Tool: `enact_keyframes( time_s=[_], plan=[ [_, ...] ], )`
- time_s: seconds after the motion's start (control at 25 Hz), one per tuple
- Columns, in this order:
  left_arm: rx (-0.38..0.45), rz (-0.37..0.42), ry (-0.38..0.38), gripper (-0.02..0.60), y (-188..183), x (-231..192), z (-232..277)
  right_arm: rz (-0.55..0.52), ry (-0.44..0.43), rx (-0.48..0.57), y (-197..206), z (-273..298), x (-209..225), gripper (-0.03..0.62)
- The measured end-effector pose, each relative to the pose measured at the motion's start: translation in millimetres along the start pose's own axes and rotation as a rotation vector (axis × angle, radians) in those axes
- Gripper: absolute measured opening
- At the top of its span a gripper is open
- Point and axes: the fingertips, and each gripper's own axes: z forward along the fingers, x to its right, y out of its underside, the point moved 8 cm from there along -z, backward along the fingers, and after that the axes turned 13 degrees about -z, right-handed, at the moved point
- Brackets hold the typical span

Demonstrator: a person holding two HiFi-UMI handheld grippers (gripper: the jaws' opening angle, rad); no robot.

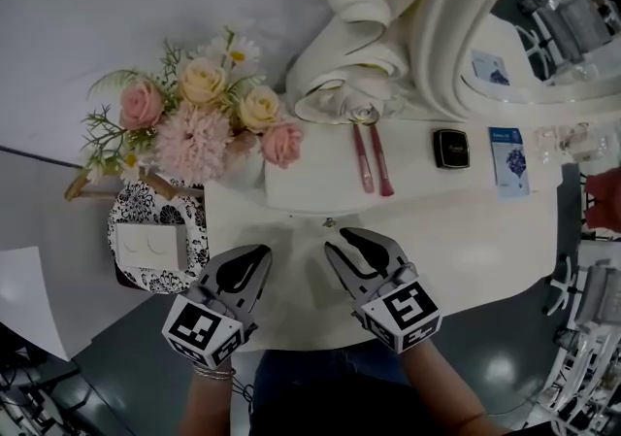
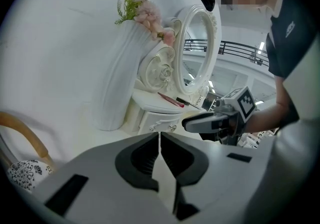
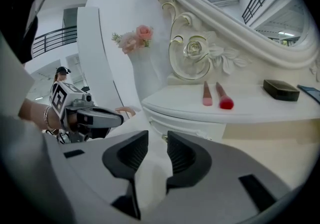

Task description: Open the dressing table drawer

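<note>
The white dressing table [image 1: 485, 230] has a small raised drawer [image 1: 310, 193] with a metal knob [image 1: 330, 222] on its front. My right gripper [image 1: 340, 242] hovers just in front of the knob, slightly to its right. In the right gripper view its jaws [image 3: 157, 140] stand open with nothing between them, and the knob [image 3: 164, 137] shows beyond the gap. My left gripper [image 1: 264, 254] hangs to the left of the knob, apart from it. Its jaws [image 2: 160, 138] are shut and empty, with the drawer front [image 2: 159, 121] ahead.
Two pink brushes [image 1: 371, 160], a black compact [image 1: 450, 148] and a blue card [image 1: 507, 157] lie on the tabletop. A flower bouquet [image 1: 194, 114] stands at the left above a black-and-white patterned seat [image 1: 146, 206]. The oval mirror frame [image 1: 456, 26] rises behind.
</note>
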Motion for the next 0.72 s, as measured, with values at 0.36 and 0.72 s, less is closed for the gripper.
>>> enact_keyframes(
  time_s=[0.36, 0.72],
  plan=[
    [0.009, -0.047, -0.014, 0.028, 3.6, -12.0, 2.0, -0.011, 0.138, -0.041, 9.6, 20.0, 5.8, 0.149],
    [0.006, -0.057, 0.017, 0.028, 3.0, -10.2, 7.2, -0.032, 0.136, -0.057, 8.5, 26.6, 5.5, 0.103]
  ],
)
